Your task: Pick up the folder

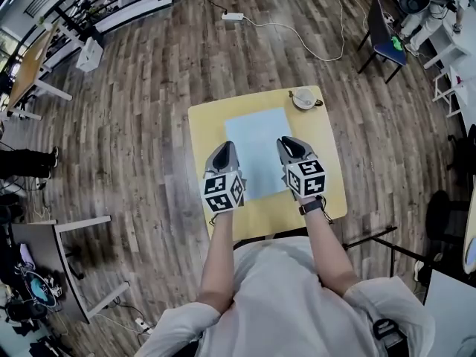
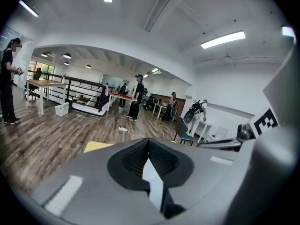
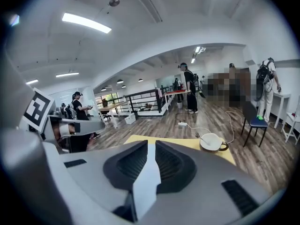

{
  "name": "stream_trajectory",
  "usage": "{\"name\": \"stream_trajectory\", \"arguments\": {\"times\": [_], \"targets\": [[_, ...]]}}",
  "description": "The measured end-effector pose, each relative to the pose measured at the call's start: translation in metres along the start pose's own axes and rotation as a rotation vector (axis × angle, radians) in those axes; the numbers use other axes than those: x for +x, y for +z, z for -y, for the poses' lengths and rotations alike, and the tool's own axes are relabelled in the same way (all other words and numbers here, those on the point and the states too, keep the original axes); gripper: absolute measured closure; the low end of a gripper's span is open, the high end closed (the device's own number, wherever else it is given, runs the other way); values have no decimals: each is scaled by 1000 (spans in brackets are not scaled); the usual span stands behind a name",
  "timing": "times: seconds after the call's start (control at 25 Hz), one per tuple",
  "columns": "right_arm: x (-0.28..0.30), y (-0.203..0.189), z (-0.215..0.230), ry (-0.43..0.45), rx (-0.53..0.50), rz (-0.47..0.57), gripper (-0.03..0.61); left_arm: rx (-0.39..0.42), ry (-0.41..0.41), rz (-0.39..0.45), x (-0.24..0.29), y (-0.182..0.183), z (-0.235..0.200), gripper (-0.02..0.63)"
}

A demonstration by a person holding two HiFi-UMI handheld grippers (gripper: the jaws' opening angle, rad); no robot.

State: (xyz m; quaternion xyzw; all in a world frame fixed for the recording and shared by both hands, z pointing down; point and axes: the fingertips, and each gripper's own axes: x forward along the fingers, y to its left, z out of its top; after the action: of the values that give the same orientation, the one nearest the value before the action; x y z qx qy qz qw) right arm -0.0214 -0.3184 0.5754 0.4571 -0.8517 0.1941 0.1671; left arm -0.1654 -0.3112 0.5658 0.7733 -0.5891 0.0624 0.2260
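A pale blue folder (image 1: 256, 136) lies flat on the small yellow table (image 1: 204, 125). My left gripper (image 1: 224, 149) hovers over the folder's left edge, and my right gripper (image 1: 291, 143) over its right edge. Both point away from me, their jaws closed with nothing gripped. In the left gripper view the shut jaws of the left gripper (image 2: 149, 146) fill the lower half, and a pale strip of folder (image 2: 153, 182) shows through the slit. The right gripper view shows the right gripper (image 3: 151, 146) shut the same way, above the yellow table (image 3: 187, 144).
A white cup with a spoon (image 1: 304, 97) stands at the table's far right corner, also visible as the cup (image 3: 212, 142). A power strip with cable (image 1: 233, 16) lies on the wood floor beyond. A dark chair (image 1: 387, 39) stands at far right, desks (image 1: 30, 65) at left.
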Motion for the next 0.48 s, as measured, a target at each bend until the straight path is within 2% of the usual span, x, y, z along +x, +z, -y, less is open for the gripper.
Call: {"name": "stream_trajectory", "arguments": {"times": [0.08, 0.12, 0.16, 0.2, 0.32, 0.48], "targets": [[9, -9, 11, 8, 6, -33, 561, -31, -1, -42, 12, -11, -8, 603], [14, -15, 17, 17, 13, -56, 512, -52, 1, -53, 18, -16, -11, 603], [19, -22, 23, 26, 23, -84, 407, -75, 6, -61, 23, -21, -16, 603], [24, -30, 29, 34, 34, -112, 368, -98, 10, -73, 27, -26, -20, 601], [33, -51, 44, 43, 78, -165, 337, -153, 17, -141, 37, -49, -30, 566], [43, -73, 63, 34, 140, -211, 305, -208, 4, -244, 47, -79, -34, 455]]}}
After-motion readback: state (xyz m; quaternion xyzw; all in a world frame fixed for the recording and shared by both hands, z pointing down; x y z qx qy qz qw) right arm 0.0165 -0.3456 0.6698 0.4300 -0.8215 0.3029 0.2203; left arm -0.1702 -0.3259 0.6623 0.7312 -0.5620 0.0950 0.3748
